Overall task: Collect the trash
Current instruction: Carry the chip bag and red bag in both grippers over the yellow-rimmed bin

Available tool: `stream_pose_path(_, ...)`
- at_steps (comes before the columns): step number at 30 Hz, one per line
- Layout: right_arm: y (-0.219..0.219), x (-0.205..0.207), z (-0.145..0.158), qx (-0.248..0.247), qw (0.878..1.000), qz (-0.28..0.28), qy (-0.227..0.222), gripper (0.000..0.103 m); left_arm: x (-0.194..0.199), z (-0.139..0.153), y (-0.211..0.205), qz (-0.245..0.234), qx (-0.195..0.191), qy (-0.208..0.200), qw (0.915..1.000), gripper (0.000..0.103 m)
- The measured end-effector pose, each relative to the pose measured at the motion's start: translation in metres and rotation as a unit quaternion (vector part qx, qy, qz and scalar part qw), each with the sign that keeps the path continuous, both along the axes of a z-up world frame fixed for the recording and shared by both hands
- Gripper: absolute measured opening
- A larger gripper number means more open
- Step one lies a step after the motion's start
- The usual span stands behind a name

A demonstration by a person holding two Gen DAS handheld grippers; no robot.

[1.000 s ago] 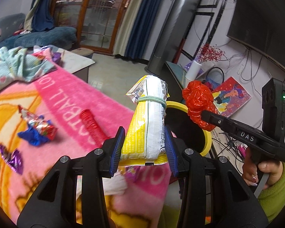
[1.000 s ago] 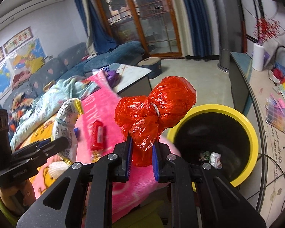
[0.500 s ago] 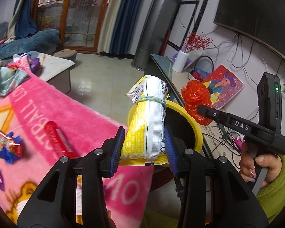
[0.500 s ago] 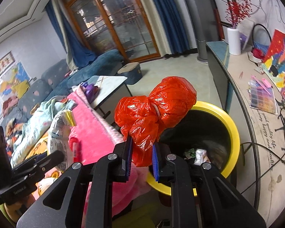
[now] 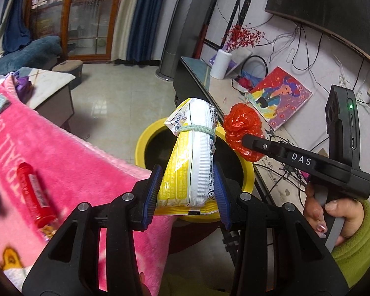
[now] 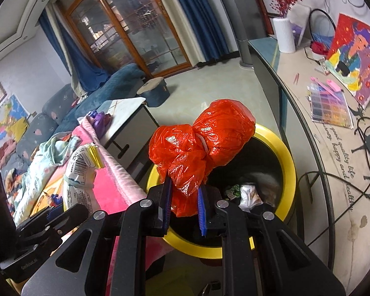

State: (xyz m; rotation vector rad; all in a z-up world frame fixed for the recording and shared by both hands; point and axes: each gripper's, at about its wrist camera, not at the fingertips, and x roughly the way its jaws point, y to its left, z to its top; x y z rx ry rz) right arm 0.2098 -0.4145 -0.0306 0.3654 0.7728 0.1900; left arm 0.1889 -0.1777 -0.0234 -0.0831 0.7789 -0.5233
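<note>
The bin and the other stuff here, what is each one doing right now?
Yellow bin: open at the top, some trash already inside.
Snack bag: tied with a band, held upright in the left gripper.
Red plastic bag: bunched up, pinched in the right gripper above the bin.
Red tube: lying on the pink blanket.

Beside the one yellow-rimmed bin (image 6: 289, 162): two grippers; two held pieces of trash above its mouth, one yellow-and-white snack packet (image 5: 193, 162) and one red plastic bag (image 6: 204, 145); two or three scraps inside it, hard to separate; one red tube (image 5: 34, 197) on the one pink blanket (image 5: 81, 162) left of it.
</note>
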Motion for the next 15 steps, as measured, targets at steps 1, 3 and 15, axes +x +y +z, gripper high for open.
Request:
stream_pose_path(1, -0.002, 0.001, -0.003, 0.003, 1.000, -0.001, 0.003, 0.017, 0.002, -0.002, -0.003, -0.001, 0.002, 0.002, 1.0000, 0.033)
stream_pose_path(3, -0.005, 0.003, -0.008, 0.007, 1.000, -0.003, 0.010, 0.018, 0.005, -0.006, -0.008, -0.003, 0.005, 0.005, 1.0000, 0.033)
stream_pose_path(15, -0.016, 0.013, -0.034, 0.024, 0.998, -0.010, 0.053, 0.019, 0.029, -0.023, -0.029, -0.003, 0.023, 0.020, 0.9995, 0.034)
